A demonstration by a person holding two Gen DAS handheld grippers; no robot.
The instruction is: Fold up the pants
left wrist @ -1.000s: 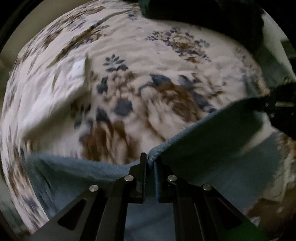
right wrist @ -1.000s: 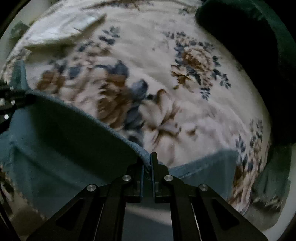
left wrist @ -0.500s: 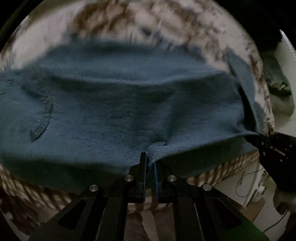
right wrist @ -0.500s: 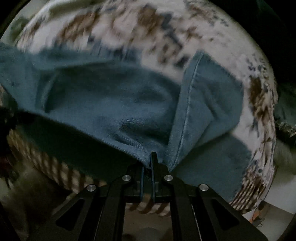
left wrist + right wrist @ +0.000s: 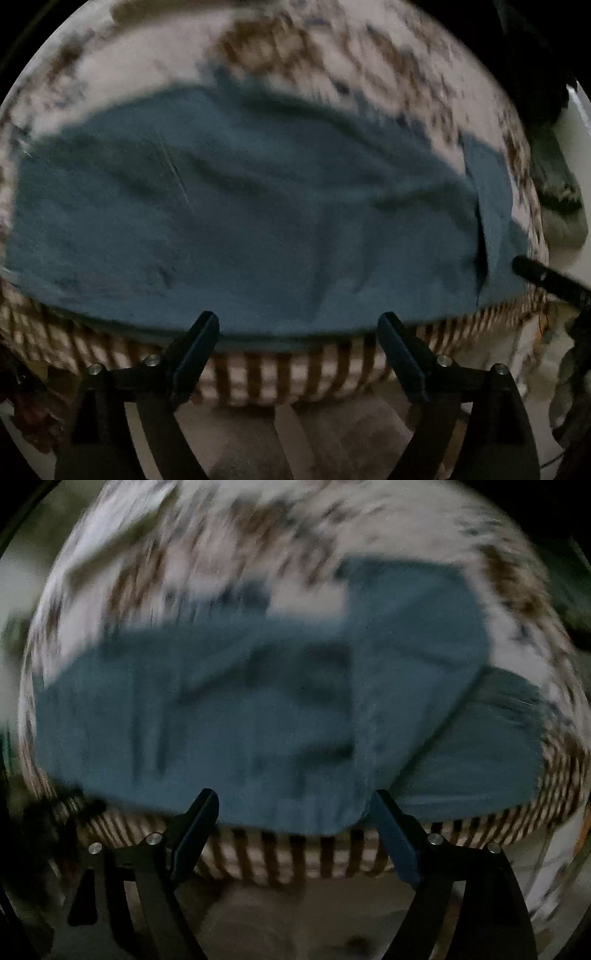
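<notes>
We find the pants [image 5: 258, 229], blue denim, lying spread on the floral bedspread [image 5: 332, 51], with their near hem along the near edge of the bed. In the left wrist view the cloth runs almost the full width of the bed edge, and a separate fold or leg [image 5: 491, 206] lies at the right. In the right wrist view an upper layer [image 5: 413, 627] lies over the lower one, its corner toward the far right; both views are blurred, so we cannot trace the seams.

Beyond the near hem we note the striped border of the bedspread [image 5: 288, 373] hanging over the bed's edge, and below it the floor [image 5: 332, 435], open and bare where visible. Far of the pants, bedspread lies uncovered up to the dark objects at the far right.

The left gripper [image 5: 295, 325] points steeply down at the bed edge; its jaws have just been opening and stand wide, with nothing pressed between them and the hem lying just beyond the tips. The right gripper [image 5: 291, 805] points straight down over the same edge; its jaws have likewise just been opening, stand wide and hold nothing. In the left wrist view a black finger of the right gripper [image 5: 546, 277] shows at the right, beside the pants' right end.
</notes>
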